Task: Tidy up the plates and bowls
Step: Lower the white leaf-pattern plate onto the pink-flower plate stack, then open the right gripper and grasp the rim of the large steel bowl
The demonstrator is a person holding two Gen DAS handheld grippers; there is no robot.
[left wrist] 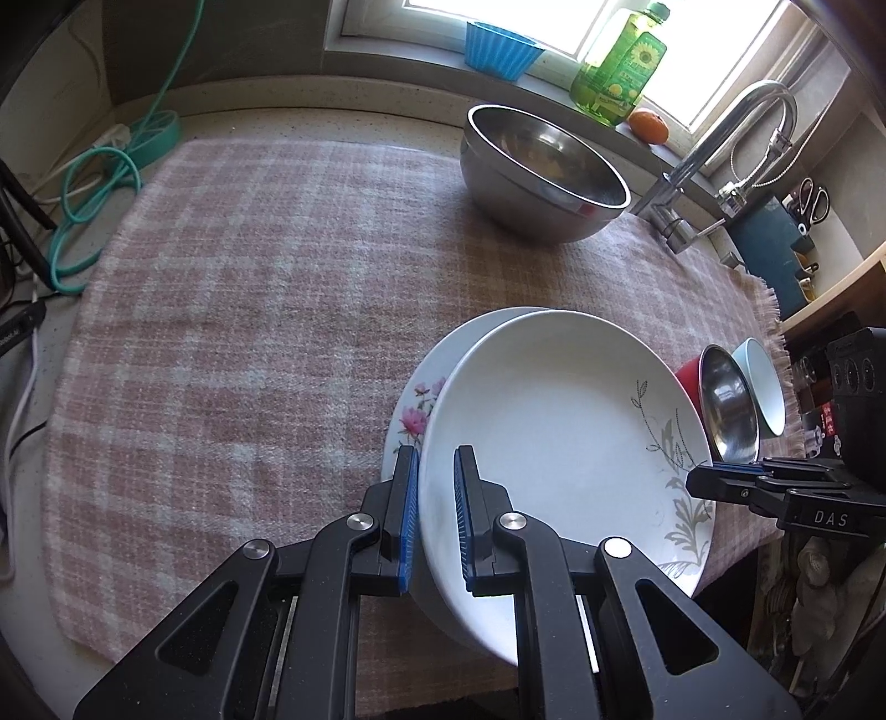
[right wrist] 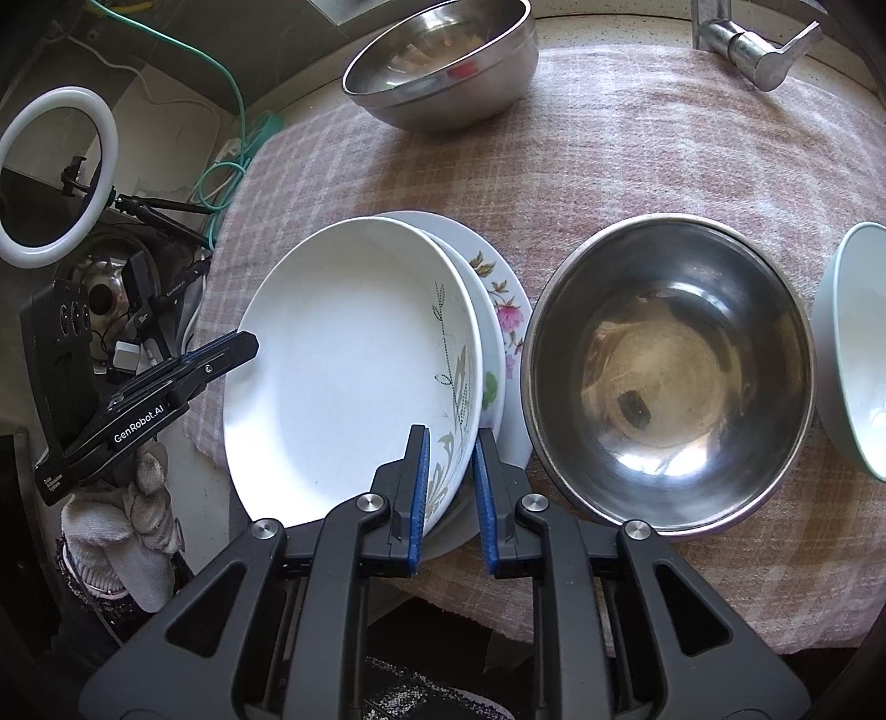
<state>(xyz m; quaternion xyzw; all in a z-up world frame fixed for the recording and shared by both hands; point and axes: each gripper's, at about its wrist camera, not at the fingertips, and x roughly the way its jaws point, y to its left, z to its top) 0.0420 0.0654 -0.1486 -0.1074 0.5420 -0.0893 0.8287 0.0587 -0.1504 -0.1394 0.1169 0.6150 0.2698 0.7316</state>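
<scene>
Plates come first: a white round ceramic plate with grey leaf print [left wrist: 559, 437] lies tilted on a white flower-patterned plate [left wrist: 412, 410] near the front edge of the pink checked cloth [left wrist: 249, 310]. Left gripper [left wrist: 437, 515] pinches its near rim; right gripper [right wrist: 451, 487] straddles the opposite rim, pads slightly off it. Only the right wrist view shows inside the small steel bowl [right wrist: 670, 376]; only the left shows a blue cup [left wrist: 498, 50].

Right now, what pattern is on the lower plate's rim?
Pink flowers with green leaves on white, on the lower plate; the right wrist view shows it best.
</scene>
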